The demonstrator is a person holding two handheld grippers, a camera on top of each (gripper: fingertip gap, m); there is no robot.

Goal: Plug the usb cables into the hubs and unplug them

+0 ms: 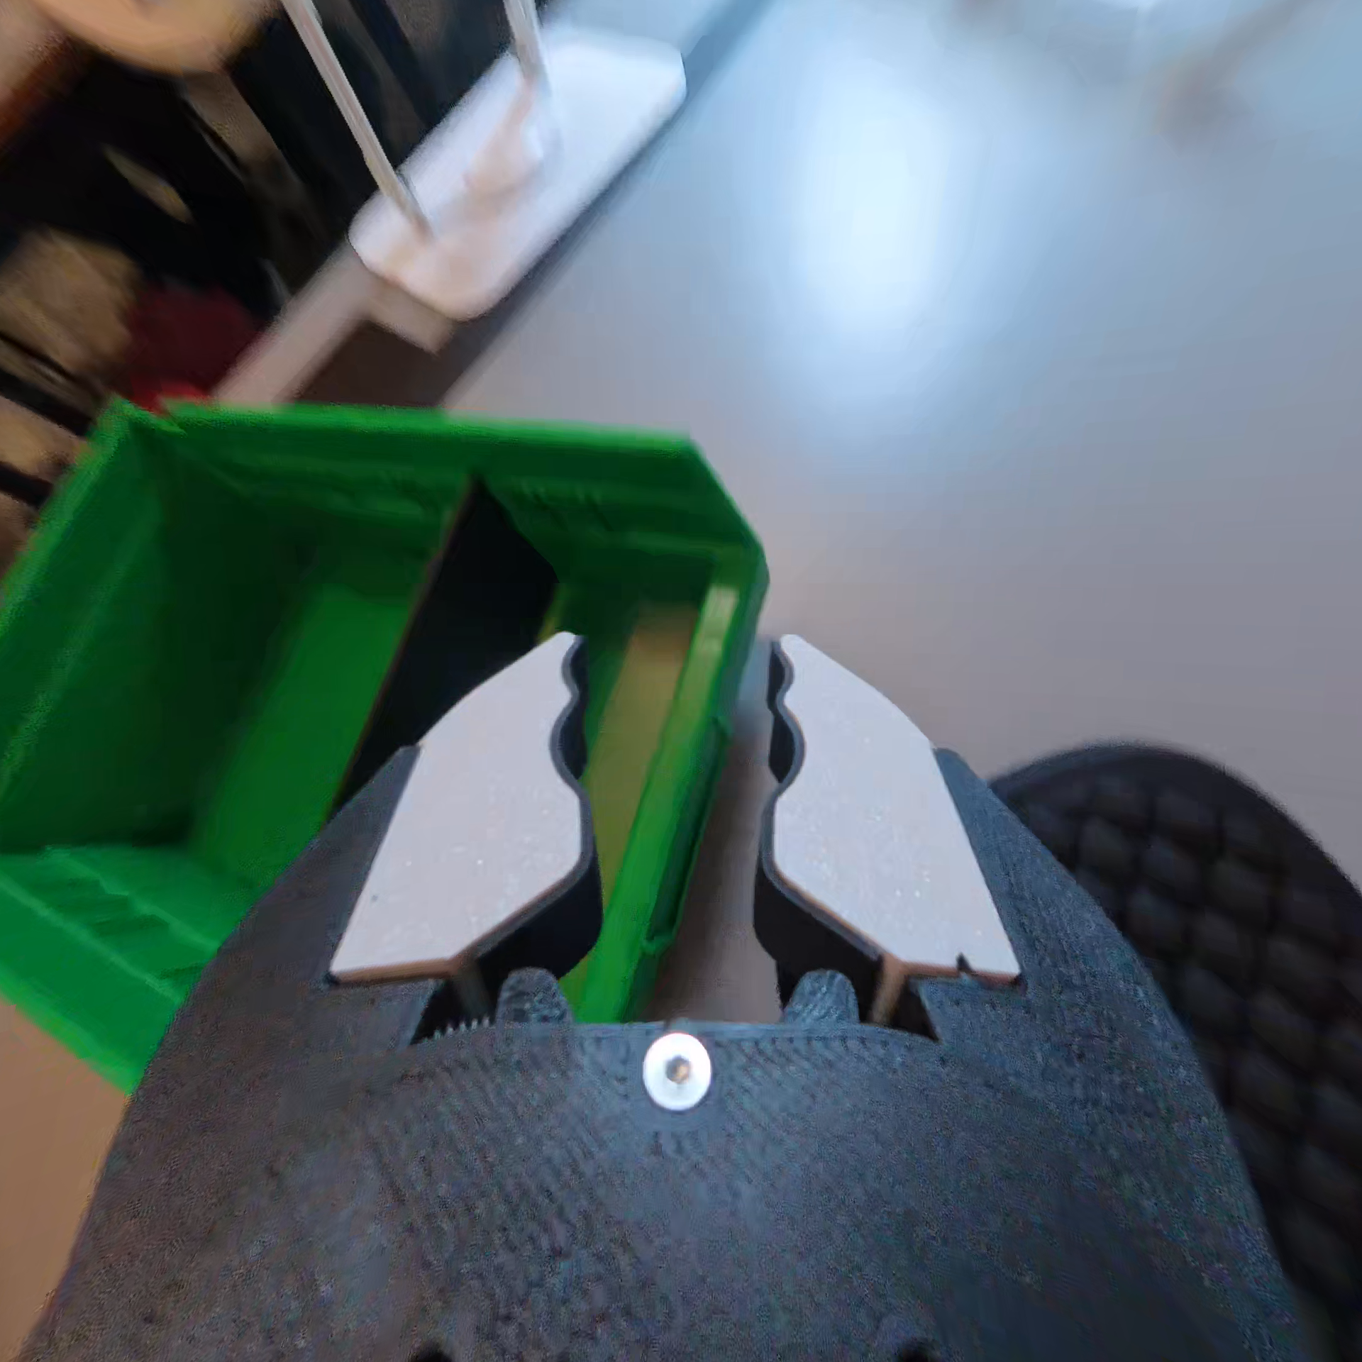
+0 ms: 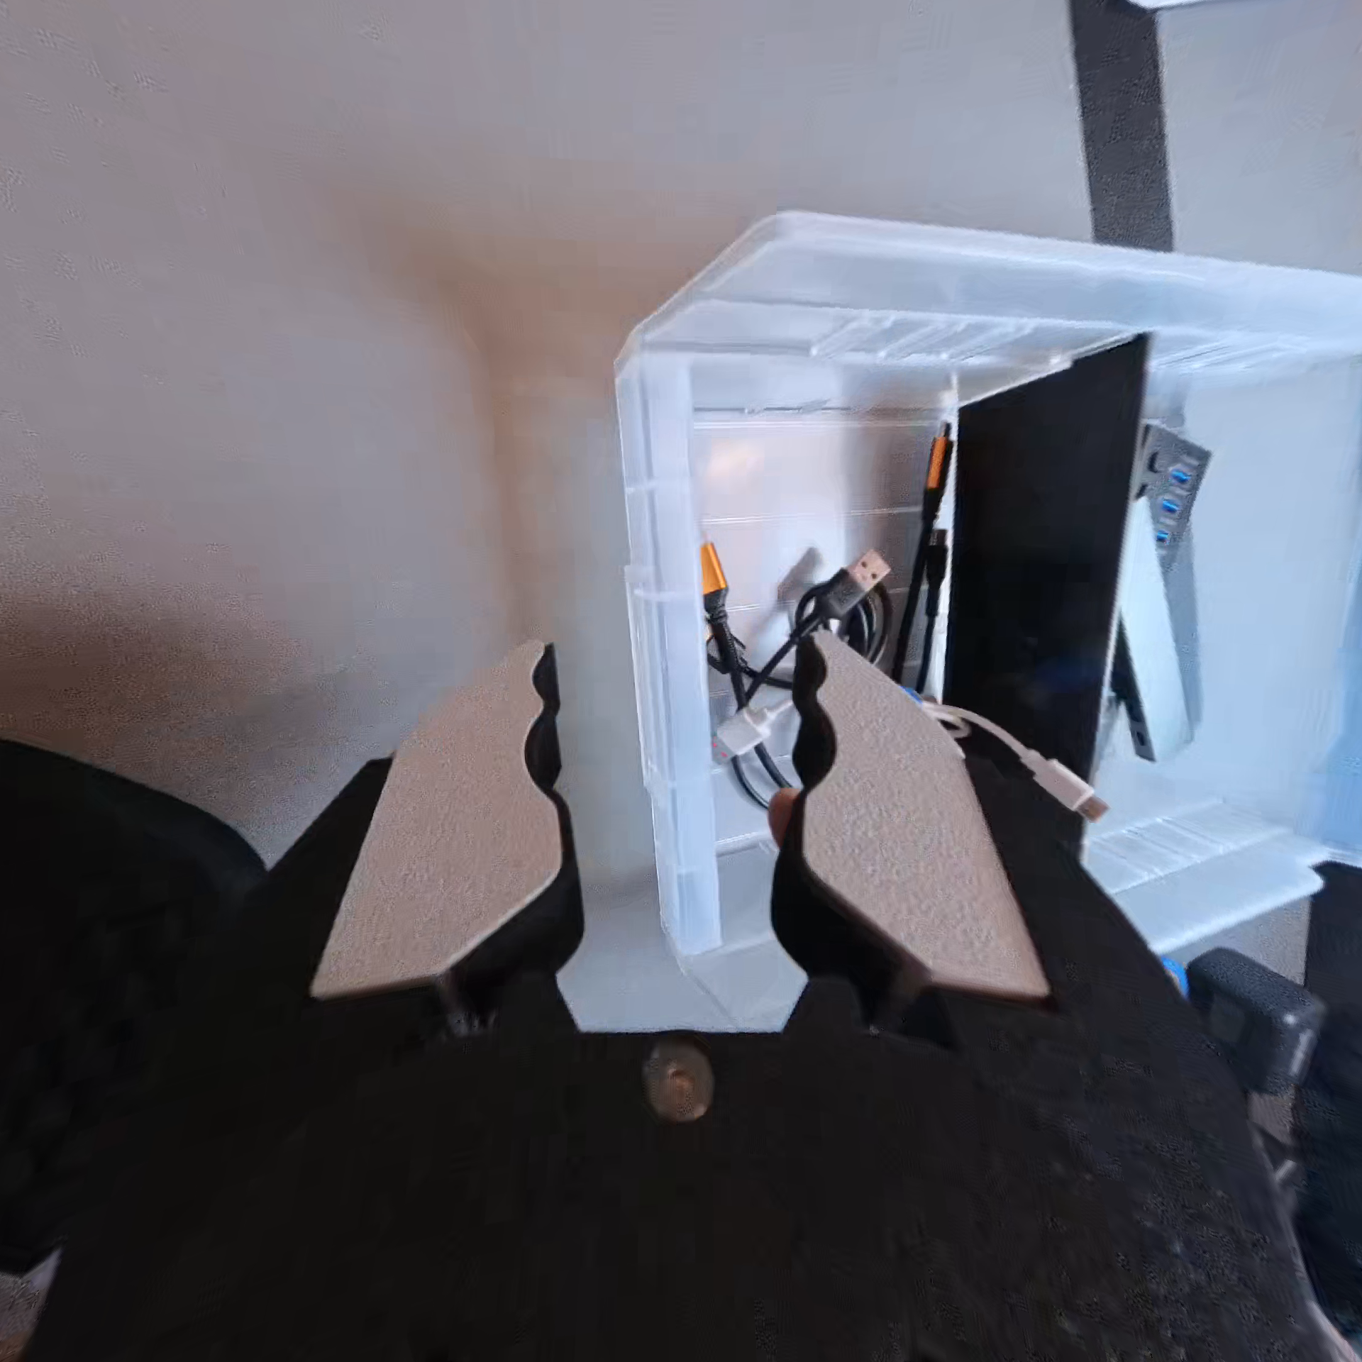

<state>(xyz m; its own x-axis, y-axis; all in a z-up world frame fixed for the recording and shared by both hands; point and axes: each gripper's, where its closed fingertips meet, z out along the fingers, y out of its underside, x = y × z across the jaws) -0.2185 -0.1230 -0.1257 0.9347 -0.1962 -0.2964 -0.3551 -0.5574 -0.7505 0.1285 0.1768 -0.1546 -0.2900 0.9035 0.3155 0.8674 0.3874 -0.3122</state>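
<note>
In the right wrist view a clear plastic bin [image 2: 667, 589] with a black divider [image 2: 1039, 560] holds several USB cables: a black one with a bare plug [image 2: 847, 589], an orange-tipped one [image 2: 713, 571], a white one [image 2: 748, 730] and another white one [image 2: 1061, 781] draped over the rim. USB hubs [image 2: 1172, 501] with blue ports lean in the right compartment. My right gripper [image 2: 674, 663] is open and empty, just before the bin's left corner. In the left wrist view my left gripper [image 1: 674, 648] is open and empty over the right wall of a green bin [image 1: 221, 589].
The green bin has a black divider [image 1: 472, 612] and shows nothing inside. A white stand base [image 1: 516, 184] with metal rods sits at the table's far edge. A black padded chair back [image 1: 1216, 958] is at the right. A black strap [image 2: 1120, 125] hangs behind the clear bin. Tip to tip, the grippers are about 45 cm apart.
</note>
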